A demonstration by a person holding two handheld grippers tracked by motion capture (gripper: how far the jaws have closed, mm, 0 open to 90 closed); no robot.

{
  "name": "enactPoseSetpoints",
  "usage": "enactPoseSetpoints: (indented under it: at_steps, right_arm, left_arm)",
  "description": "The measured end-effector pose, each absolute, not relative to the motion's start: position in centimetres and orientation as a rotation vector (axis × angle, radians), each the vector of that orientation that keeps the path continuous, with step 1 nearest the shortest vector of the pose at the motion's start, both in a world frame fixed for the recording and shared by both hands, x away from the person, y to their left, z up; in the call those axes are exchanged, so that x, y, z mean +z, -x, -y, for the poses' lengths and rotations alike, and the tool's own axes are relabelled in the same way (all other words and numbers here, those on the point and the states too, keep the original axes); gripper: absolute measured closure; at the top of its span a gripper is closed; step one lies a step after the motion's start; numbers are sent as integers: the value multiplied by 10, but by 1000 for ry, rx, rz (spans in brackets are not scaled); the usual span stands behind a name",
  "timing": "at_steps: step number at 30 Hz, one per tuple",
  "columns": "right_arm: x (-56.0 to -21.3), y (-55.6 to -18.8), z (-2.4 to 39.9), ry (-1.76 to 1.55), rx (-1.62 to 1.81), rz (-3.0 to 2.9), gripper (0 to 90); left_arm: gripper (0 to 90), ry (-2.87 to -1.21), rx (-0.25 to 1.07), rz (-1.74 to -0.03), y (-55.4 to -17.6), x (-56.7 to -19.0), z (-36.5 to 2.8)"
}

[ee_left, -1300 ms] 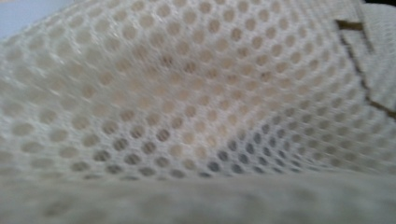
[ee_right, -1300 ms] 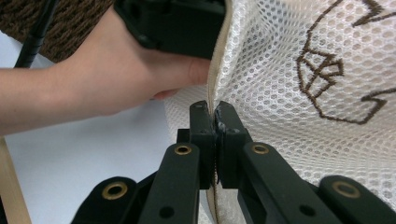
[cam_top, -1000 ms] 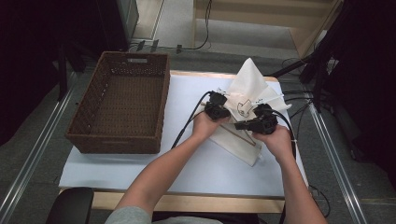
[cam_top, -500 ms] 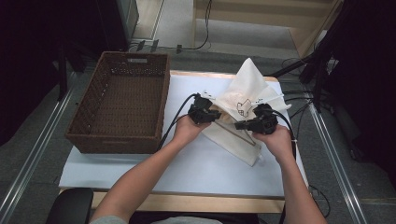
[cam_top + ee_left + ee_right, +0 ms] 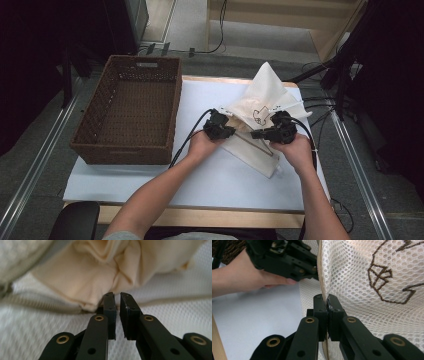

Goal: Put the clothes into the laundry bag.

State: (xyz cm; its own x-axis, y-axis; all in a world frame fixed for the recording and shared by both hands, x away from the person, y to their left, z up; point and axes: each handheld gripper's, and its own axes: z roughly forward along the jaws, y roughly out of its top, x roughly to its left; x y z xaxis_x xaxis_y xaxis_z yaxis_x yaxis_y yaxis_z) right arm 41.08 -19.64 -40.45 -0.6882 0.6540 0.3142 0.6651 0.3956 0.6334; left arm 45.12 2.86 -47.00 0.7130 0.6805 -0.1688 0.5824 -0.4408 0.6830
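A: Any writing to read on that mesh laundry bag (image 5: pixel 260 117)?

B: No words that I can make out. The right gripper view shows brown stitched line drawing (image 5: pixel 387 277) on the white mesh, angular shapes rather than letters. From the high view the same mark (image 5: pixel 260 116) is a small dark squiggle, too small to tell.

A: Where does the bag lie?

B: On the white mat (image 5: pixel 200 175) at the right half of the table, well apart from the brown wicker basket (image 5: pixel 132 112) on the left. A cream cloth (image 5: pixel 100 272) sits bunched at the bag's mouth; the left gripper view shows its folds up close, while the high view gives only a pale patch.

A: And the right gripper (image 5: pixel 327 302)?

B: Its jaws are clamped tight on the bag's beige edge seam (image 5: pixel 322 277), mesh pinched between the pads.

A: The left gripper (image 5: pixel 117 296)?

B: Jaws have just been closing; a narrow slit remains, nothing between them. The tips sit just beside the cream cloth's fold. The right gripper view shows that left gripper (image 5: pixel 284 258) from outside, in a hand (image 5: pixel 244 275) against the bag's rim.
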Motion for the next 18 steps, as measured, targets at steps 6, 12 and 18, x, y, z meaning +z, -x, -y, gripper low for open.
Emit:
enactPoseSetpoints:
  at_steps: [6, 12, 18]
  right_arm:
    - [-405, -411, 198, 1237, -1209, 2609, 886]
    - [-405, -412, 198, 1233, -1209, 2609, 886]
    - [-406, -412, 197, 1235, -1200, 2609, 886]
  left_arm:
    - [846, -2165, 212, -977, -465, -466, -15]
    - [845, -2166, 219, -980, -473, -461, -9]
    - [856, -2149, 230, -993, -478, -468, -5]
